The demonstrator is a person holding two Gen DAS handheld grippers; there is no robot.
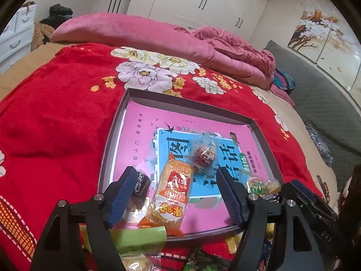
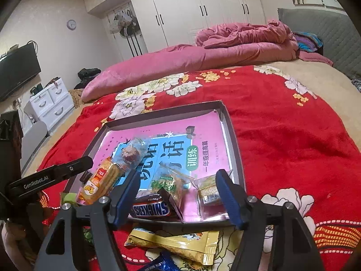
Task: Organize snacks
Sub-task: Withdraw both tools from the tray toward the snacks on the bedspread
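Observation:
A shallow grey box point(image 1: 180, 100) point(image 2: 234, 135) with a pink and blue book cover inside lies on the red floral blanket. In it lie an orange rice-cracker pack point(image 1: 170, 194) point(image 2: 101, 184), a clear-wrapped red round sweet point(image 1: 204, 154) point(image 2: 130, 152), a Snickers bar point(image 2: 151, 209), a green snack pack point(image 2: 170, 184) and a small gold-wrapped pack point(image 2: 208, 192). My left gripper point(image 1: 174, 178) is open over the box's near edge, astride the orange pack. My right gripper point(image 2: 177, 181) is open above the Snickers and the green pack.
Loose snacks lie on the blanket in front of the box: a yellow pack point(image 2: 180, 244), a blue pack point(image 2: 162, 264), a green pack point(image 1: 140, 237). A rolled pink quilt point(image 2: 203, 56) lies behind. A white drawer unit point(image 2: 49, 103) stands at the left.

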